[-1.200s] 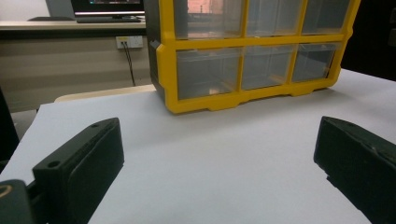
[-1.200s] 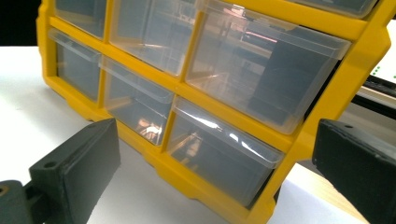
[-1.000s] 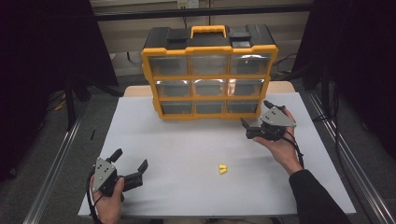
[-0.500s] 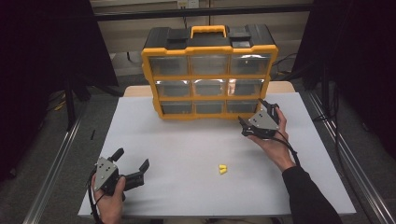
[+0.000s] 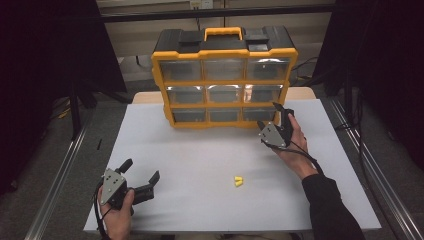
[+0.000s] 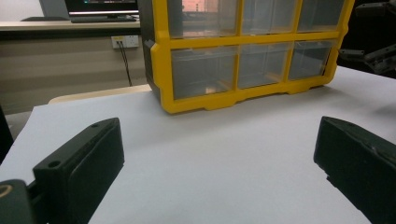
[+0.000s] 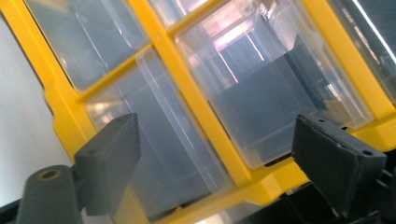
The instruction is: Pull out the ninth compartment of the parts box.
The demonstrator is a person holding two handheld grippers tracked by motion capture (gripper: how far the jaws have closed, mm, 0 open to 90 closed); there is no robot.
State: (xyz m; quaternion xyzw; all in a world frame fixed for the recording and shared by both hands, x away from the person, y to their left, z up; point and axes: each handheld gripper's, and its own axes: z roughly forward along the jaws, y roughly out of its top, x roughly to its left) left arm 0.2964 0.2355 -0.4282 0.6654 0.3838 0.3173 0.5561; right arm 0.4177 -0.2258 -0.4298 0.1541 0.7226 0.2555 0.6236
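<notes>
The right gripper (image 5: 272, 120), jaws spread, faces the organizer's (image 5: 223, 75) bottom-right drawer (image 7: 275, 98) straight ahead between them, while the equally spread left gripper (image 5: 140, 175) rests well apart.

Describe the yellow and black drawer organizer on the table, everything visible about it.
The yellow-framed plastic drawer organizer with a black top stands upright at the far edge of the white table, front toward the person. It has a yellow carry handle between two black latches, and nine clear drawers in three rows of three, all pushed in; any contents cannot be made out. The right tongs, jaws open, are held close to its lower right drawers, apparently not touching.
</notes>
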